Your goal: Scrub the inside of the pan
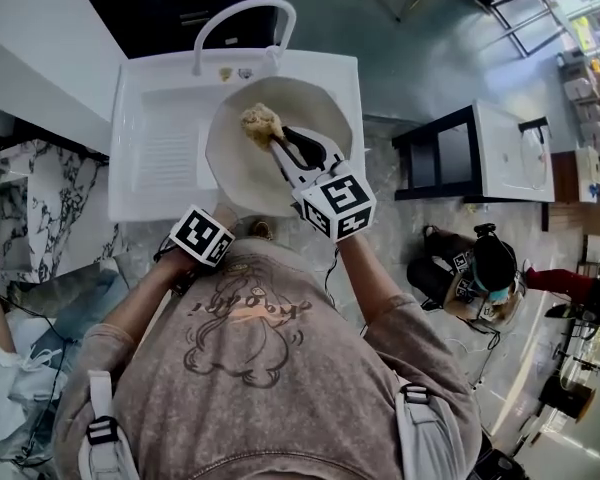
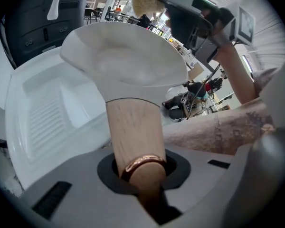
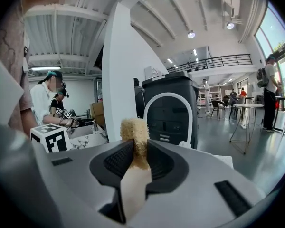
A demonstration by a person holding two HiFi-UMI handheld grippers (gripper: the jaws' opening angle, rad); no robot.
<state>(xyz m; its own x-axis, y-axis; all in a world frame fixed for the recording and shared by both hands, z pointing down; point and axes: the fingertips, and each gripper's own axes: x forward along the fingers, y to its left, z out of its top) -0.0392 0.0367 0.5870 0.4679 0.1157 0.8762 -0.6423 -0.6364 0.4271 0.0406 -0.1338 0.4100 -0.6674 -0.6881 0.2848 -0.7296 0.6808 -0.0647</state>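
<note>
The pan (image 1: pixel 242 173), held tilted over the white sink (image 1: pixel 155 148), could twist or slip if scrubbing pressure beats the single grip on its wooden handle (image 2: pixel 135 132). The left tool (image 2: pixel 143 175) is clamped on that handle. The right tool (image 3: pixel 134 158) pinches a tan scrubber (image 1: pixel 262 123) against the pan's inside
</note>
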